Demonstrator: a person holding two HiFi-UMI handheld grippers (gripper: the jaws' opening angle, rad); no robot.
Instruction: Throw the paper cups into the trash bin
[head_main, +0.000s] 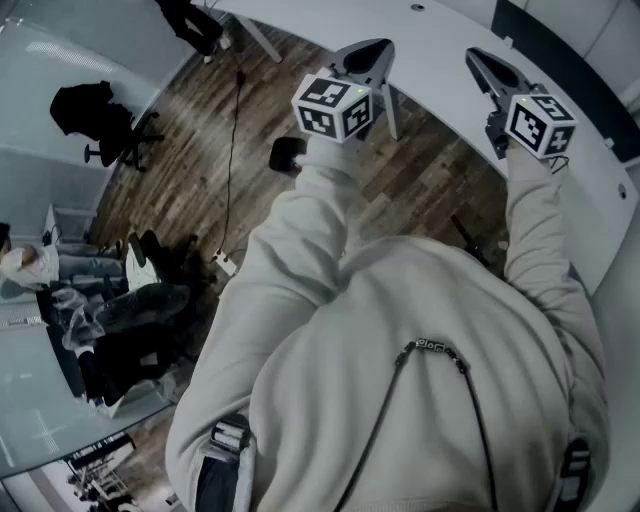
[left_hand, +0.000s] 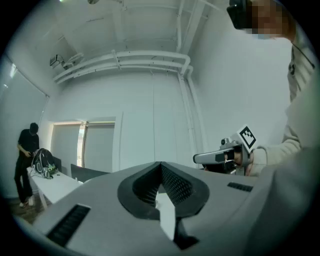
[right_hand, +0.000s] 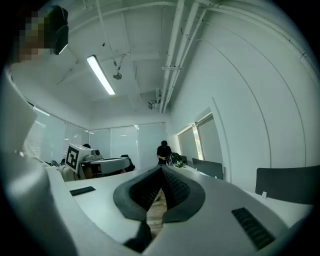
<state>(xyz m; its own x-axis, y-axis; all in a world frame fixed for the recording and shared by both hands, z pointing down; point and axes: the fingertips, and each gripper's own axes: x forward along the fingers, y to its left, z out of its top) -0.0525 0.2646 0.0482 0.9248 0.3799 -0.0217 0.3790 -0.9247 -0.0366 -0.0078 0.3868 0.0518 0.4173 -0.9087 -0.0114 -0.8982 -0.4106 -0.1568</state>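
No paper cup or trash bin shows in any view. In the head view both grippers are held up in front of the person's light sweatshirt. My left gripper (head_main: 375, 48) points away over the wooden floor, its jaws closed together with nothing between them. My right gripper (head_main: 478, 57) is held over the white table, also shut and empty. In the left gripper view the closed jaws (left_hand: 161, 167) point at a white wall, and the right gripper (left_hand: 197, 159) shows at the right. In the right gripper view the shut jaws (right_hand: 161, 172) face down a long room.
A curved white table (head_main: 450, 60) runs along the top right. On the wooden floor stand a black office chair (head_main: 110, 125) and a small black object (head_main: 287, 155), with a cable beside them. A person in black (right_hand: 163, 152) stands at a far desk.
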